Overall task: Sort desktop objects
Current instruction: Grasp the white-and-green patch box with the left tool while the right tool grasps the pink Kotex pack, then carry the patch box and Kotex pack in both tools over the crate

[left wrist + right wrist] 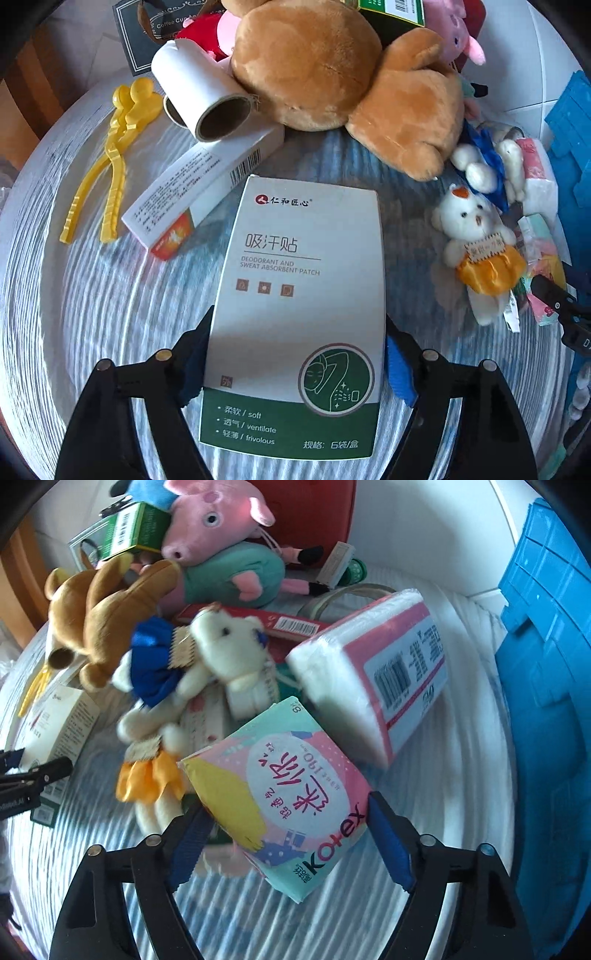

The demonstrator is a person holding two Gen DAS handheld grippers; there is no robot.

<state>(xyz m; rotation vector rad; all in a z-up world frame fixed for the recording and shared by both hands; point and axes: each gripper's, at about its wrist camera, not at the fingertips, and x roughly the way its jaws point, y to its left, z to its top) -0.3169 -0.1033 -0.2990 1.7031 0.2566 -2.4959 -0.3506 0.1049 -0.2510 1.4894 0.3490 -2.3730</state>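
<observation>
We see the left gripper (295, 369) pinching the white-and-green patch box (299, 295), held above the striped table (74, 314). The right gripper (284, 827) pinches a Kotex pack (284, 794). A blue crate (546, 664) stands at three o'clock, contents hidden. Plush toys (332, 74) pile at twelve.

Striped cloth (92, 314) lies free at left; plush toys (332, 74) crowd the far side.
</observation>
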